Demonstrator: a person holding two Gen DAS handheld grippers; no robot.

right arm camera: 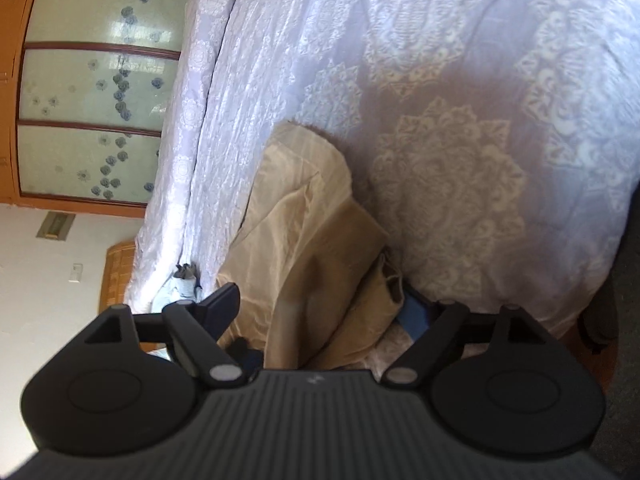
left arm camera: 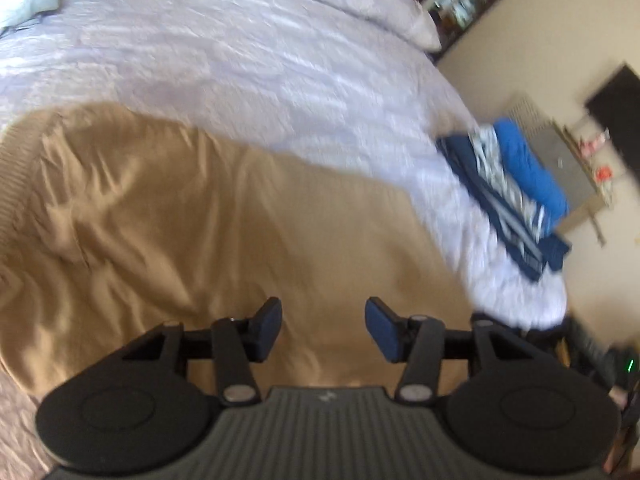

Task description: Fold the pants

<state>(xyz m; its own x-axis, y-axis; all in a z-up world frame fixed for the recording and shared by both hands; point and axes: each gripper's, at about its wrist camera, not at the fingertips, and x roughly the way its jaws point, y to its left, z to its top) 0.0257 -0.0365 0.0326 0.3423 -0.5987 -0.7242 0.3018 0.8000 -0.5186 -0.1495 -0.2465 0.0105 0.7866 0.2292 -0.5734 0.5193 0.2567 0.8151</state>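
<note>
Tan pants (left arm camera: 180, 208) lie spread and wrinkled on the white patterned bedspread (left arm camera: 240, 48), their ribbed waistband at the left edge. My left gripper (left arm camera: 323, 330) is open just above the tan cloth, holding nothing. In the right wrist view the pants (right arm camera: 316, 240) lie bunched and partly folded over themselves on the bedspread (right arm camera: 460, 140). My right gripper (right arm camera: 320, 316) is open wide with the tan cloth lying between its fingers; its right pad (right arm camera: 416, 316) is partly hidden by the cloth.
A stack of folded blue and striped clothes (left arm camera: 516, 196) sits near the bed's right edge. A pale garment (left arm camera: 32, 0) lies at the far left corner. A wooden wardrobe with frosted floral glass (right arm camera: 92, 88) stands beyond the bed.
</note>
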